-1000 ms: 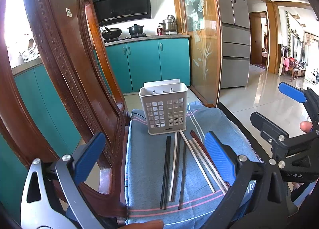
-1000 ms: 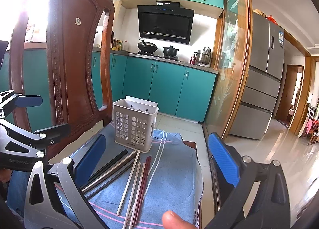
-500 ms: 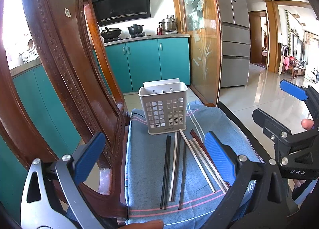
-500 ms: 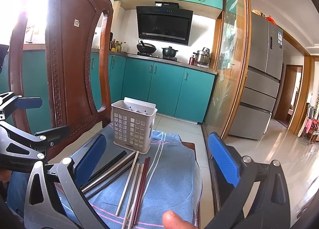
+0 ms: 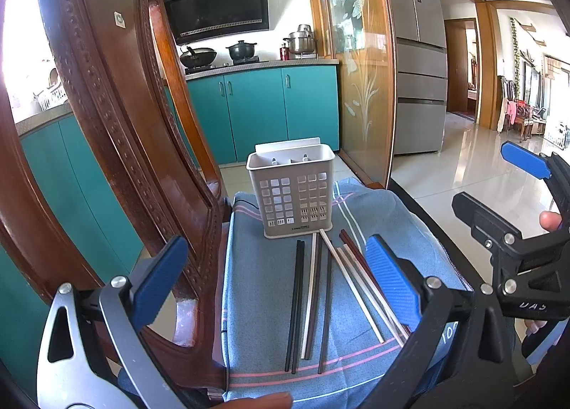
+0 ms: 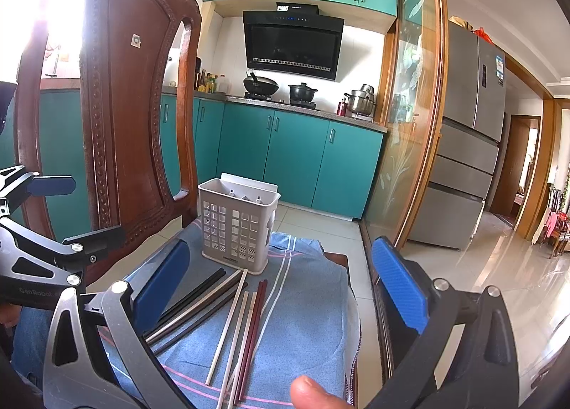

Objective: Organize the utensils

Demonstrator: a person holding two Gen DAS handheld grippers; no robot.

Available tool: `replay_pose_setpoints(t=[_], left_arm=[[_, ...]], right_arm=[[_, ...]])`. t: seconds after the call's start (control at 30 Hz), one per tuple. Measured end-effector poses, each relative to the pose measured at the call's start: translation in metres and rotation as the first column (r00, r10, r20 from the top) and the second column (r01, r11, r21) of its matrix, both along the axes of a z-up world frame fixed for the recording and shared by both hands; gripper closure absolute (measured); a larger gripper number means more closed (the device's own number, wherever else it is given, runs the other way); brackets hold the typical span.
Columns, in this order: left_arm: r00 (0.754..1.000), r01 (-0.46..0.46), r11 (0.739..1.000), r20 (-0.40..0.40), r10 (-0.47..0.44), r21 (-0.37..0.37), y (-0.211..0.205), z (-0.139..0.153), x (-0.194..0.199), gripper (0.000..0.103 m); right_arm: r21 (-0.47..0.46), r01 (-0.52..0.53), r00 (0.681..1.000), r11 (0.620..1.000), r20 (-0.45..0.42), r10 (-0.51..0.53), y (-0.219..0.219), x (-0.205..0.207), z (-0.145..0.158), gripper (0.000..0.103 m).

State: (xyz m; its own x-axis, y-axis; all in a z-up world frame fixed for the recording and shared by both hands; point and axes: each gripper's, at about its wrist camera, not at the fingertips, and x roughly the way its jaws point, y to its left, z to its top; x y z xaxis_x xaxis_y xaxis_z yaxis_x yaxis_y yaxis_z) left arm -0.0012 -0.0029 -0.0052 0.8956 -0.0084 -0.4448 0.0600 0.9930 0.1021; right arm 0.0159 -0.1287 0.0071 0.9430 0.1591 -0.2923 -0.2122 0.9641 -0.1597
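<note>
A pale grey perforated plastic utensil holder (image 5: 291, 195) stands upright at the far end of a blue striped cloth (image 5: 263, 302) draped over the seat of a carved dark wooden chair (image 5: 117, 117). Just near of the holder lie the loose chopsticks: a pair of black chopsticks (image 5: 296, 302) on the left, a white chopstick (image 5: 309, 298) beside dark brown ones in the middle, and a fan of pale chopsticks (image 5: 356, 288) with dark red chopsticks (image 6: 253, 330) angling to the right. Their far tips reach almost to the holder's base; whether any touch it I cannot tell.

The left tongs (image 5: 281, 284) hover over the near part of the cloth, blue pads spread wide, nothing between them. The right tongs (image 6: 281, 281) are likewise spread wide and empty, above the chopsticks (each tool shows at the edge of the other's view).

Beyond the chair stand teal kitchen cabinets (image 6: 295, 160), with a black range hood (image 6: 293, 44) above the stove and a grey refrigerator (image 5: 420, 53) to the right.
</note>
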Motion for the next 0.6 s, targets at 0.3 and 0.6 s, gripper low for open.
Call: replay_pose_setpoints(t=[0.3, 0.6], left_arm=[[1.0, 0.0, 1.0, -0.003, 0.0, -0.001, 0.0003, -0.0013, 0.0004, 0.004], [1.0, 0.0, 1.0, -0.005, 0.0, 0.001, 0.0007, -0.0026, 0.0013, 0.004]], right_arm=[[-0.002, -0.001, 1.0, 1.0, 0.001, 0.001, 0.0, -0.0007, -0.0008, 0.003], [-0.003, 0.0, 1.0, 1.0, 0.002, 0.0, 0.0003, -0.0013, -0.0009, 0.003]])
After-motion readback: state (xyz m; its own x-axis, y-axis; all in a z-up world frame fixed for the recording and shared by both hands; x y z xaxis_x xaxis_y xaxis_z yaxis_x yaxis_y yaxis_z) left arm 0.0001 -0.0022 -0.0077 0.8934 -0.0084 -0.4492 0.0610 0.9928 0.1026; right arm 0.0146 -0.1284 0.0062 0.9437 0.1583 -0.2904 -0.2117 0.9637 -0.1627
